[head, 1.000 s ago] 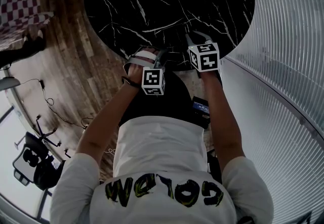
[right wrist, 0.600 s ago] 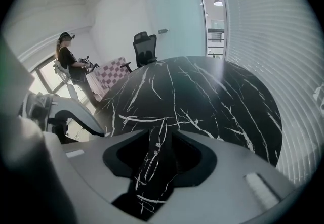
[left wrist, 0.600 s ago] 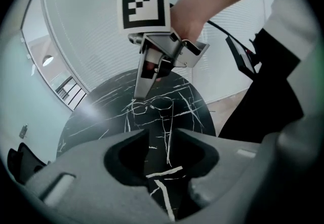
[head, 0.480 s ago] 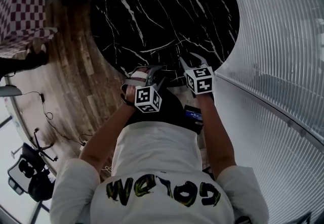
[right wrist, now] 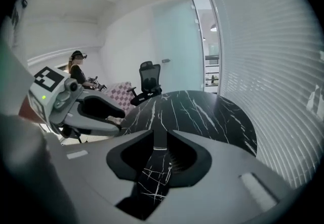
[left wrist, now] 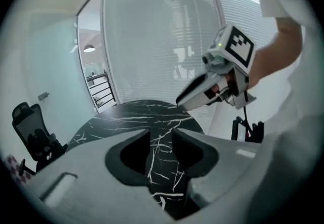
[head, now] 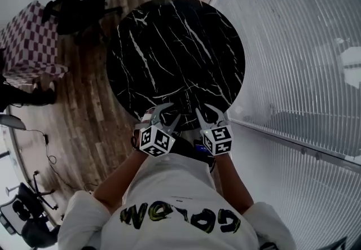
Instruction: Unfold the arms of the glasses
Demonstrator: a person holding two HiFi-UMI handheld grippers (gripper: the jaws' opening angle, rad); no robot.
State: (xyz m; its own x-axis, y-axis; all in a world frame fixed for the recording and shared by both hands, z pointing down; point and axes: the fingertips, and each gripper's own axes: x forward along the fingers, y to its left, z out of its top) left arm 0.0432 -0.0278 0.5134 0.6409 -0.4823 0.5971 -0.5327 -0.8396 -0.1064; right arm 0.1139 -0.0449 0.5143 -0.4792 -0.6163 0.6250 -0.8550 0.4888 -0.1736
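The round table (head: 175, 57) looks like glossy black marble with white veins, the floor (head: 93, 110) matt wood planks.

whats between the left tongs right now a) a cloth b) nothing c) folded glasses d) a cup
b: in the left gripper view the left tongs stand apart, and only the table shows through the gap.
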